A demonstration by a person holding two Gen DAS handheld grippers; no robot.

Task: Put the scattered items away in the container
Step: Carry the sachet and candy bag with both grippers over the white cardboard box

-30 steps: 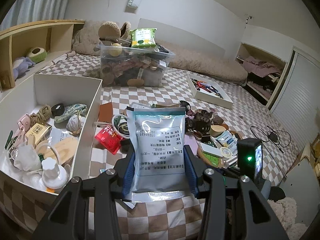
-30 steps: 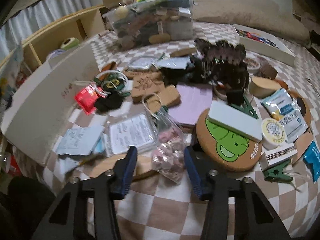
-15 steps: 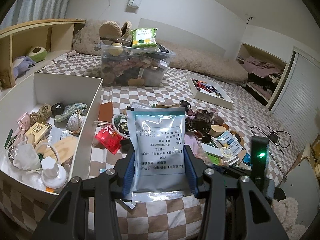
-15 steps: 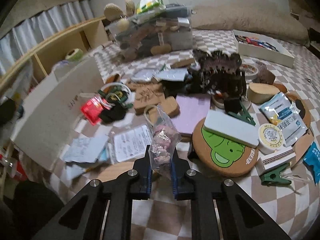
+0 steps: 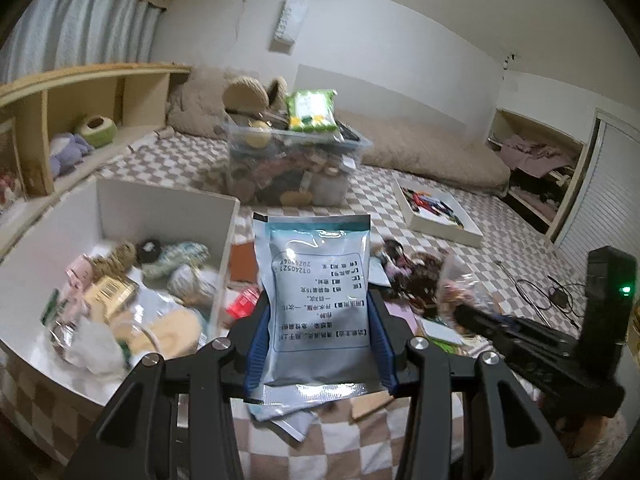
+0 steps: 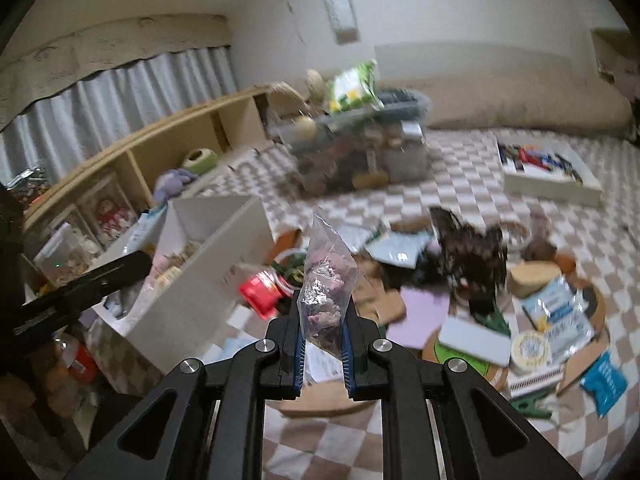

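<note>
My left gripper is shut on a pale blue foil pouch with printed text, held upright above the checked cover. The white open box, holding several small items, stands just to its left. My right gripper is shut on a small clear plastic bag of pinkish bits, lifted off the surface. In the right wrist view the white box lies left of the bag. The right gripper also shows in the left wrist view as a dark arm at the right, with the clear bag at its tip.
Scattered items cover the checked cover: a red packet, a purple pad, a green-faced cork mat, blue sachets. A full clear bin and a flat white tray stand farther back. Wooden shelves run along the left.
My right gripper closed on the clear bag and lifted it up off the cover. My left gripper rose a little with the foil pouch still in it.
</note>
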